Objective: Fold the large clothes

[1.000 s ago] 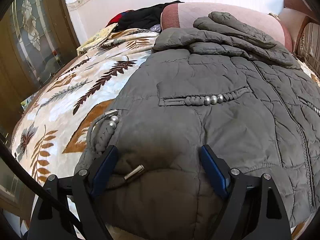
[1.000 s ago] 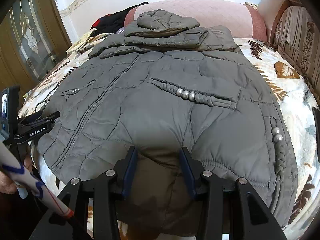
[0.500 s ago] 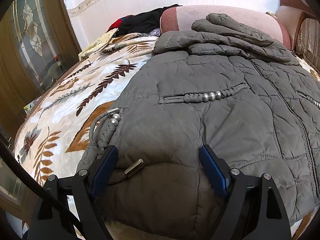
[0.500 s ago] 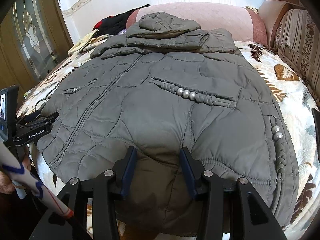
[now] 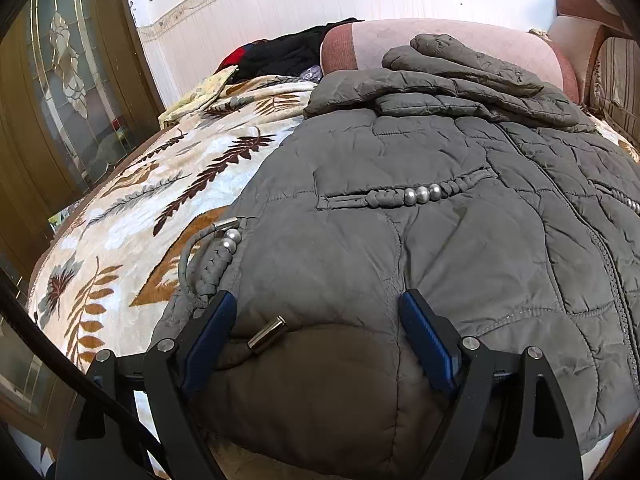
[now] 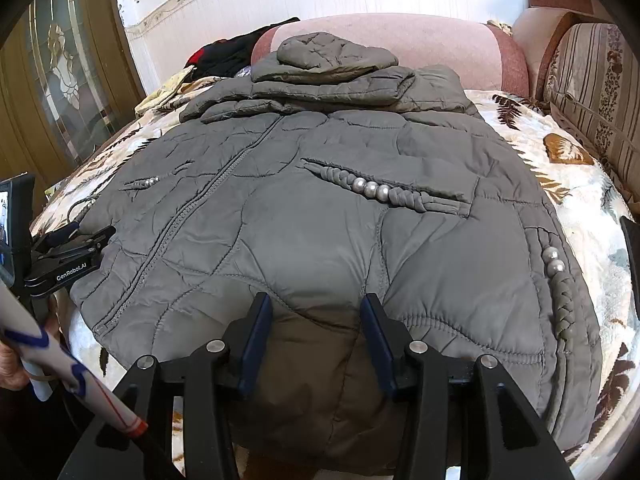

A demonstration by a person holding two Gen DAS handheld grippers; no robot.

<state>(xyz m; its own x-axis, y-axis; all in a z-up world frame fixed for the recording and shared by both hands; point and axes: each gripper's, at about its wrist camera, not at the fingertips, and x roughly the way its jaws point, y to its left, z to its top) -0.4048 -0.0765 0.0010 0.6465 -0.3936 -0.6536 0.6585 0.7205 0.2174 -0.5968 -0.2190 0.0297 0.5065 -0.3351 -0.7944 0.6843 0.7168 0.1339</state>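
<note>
A grey quilted jacket [image 5: 440,260] [image 6: 320,220] lies front up on the bed, zipped, with its hood and sleeves [image 6: 332,64] folded over the far end. My left gripper [image 5: 316,296] is open wide over the near left corner of the hem. A metal cord tip [image 5: 267,334] lies just inside its left finger. A braided cord with silver beads [image 5: 224,248] runs along the jacket's left edge. My right gripper [image 6: 315,298] straddles the hem further right, its jaws about half apart, with puffy fabric between the pads and no firm pinch on it.
A leaf-patterned blanket [image 5: 132,216] covers the bed. A pink bolster [image 6: 440,40] and dark clothes [image 5: 288,52] lie at the far end. A striped cushion [image 6: 592,92] lines the right side, a glazed wooden door [image 5: 68,80] the left. A hand and patterned sleeve [image 6: 60,360] show at lower left.
</note>
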